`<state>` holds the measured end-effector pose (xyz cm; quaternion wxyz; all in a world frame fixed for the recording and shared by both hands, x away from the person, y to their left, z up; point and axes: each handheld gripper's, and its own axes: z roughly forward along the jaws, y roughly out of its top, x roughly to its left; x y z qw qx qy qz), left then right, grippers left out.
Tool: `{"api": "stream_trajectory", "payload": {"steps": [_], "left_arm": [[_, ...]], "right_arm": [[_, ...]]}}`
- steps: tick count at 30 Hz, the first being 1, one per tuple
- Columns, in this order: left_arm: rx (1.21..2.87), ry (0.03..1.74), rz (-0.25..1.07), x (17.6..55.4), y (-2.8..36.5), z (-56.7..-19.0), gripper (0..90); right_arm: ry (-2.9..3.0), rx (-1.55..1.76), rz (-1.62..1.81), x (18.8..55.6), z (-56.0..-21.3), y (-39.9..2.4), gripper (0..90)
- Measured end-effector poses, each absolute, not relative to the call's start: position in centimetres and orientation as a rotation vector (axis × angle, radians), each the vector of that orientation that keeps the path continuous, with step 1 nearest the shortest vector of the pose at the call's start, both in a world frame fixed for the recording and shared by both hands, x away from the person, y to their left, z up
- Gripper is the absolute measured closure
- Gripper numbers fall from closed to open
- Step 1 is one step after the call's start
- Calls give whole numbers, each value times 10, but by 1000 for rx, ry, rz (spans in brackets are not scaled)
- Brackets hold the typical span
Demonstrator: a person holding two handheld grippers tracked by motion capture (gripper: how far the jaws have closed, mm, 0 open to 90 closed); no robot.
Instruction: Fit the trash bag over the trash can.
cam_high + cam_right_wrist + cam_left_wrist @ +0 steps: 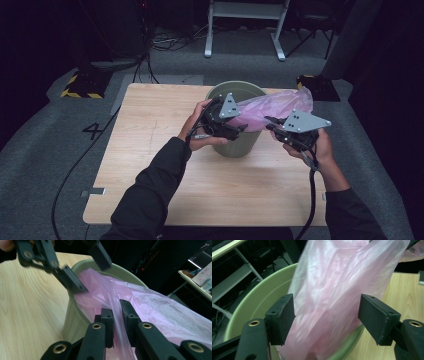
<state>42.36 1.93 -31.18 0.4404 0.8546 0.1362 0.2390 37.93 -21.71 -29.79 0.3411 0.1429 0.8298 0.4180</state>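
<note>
Lining green bin (235,145) with pink plastic bag (270,107): partly done. Bin stands on table (150,165), far-centre. Bag's lower part inside bin, rest bunched, trailing out over right rim; not spread, mouth not folded over rim. Left gripper (325,315) fingers wide, bag between them, not pressed. Right gripper (117,315) fingers narrow, pinching bag film. Left: open mouth, cuff over rim.

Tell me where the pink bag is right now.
In the high view the pink bag drapes from the green bin at table centre toward the right, pinched by the right hand-held gripper.
</note>
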Motion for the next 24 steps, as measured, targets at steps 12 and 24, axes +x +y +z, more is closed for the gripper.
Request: {"api": "stream_trajectory", "payload": {"steps": [12,24], "left_arm": [[2136,356,653,428,34,-313,856],[2114,442,618,439,62,-324,859]], "right_arm": [[2171,411,1192,370,-297,-224,472],[2055,501,1175,352,-302,-255,277]]}}
